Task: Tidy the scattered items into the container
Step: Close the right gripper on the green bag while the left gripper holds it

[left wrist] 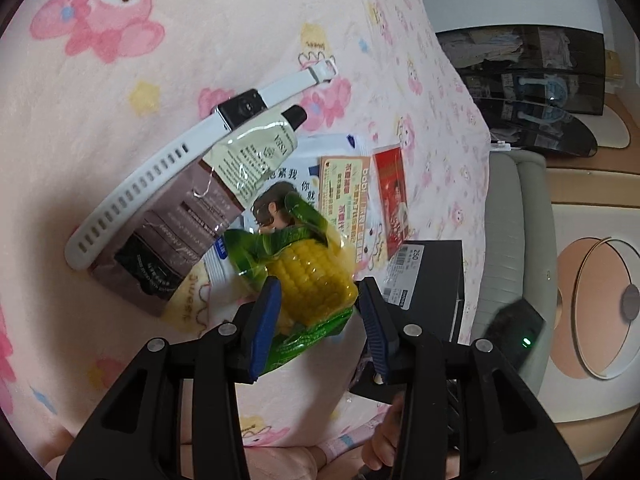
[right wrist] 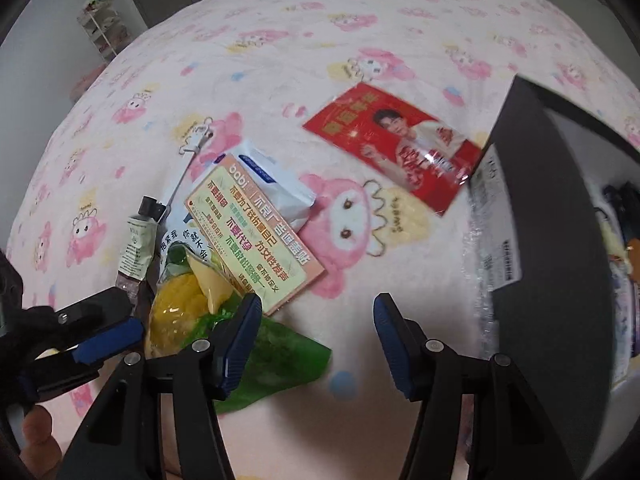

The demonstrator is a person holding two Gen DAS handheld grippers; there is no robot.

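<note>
Slipping is the risk in the left wrist view: the left gripper (left wrist: 318, 300) has its fingers around the corn packet (left wrist: 310, 276), whose slick wrapper could slide out; whether they press it I cannot tell. In the right wrist view, the right gripper (right wrist: 318, 330) hangs with fingers spread and empty, the black box (right wrist: 560, 248) just beyond its right finger on the bed (right wrist: 320, 32).

The left tool (left wrist: 318, 296) has its jaws parted; the right tool (right wrist: 316, 320) gapes wide.
</note>
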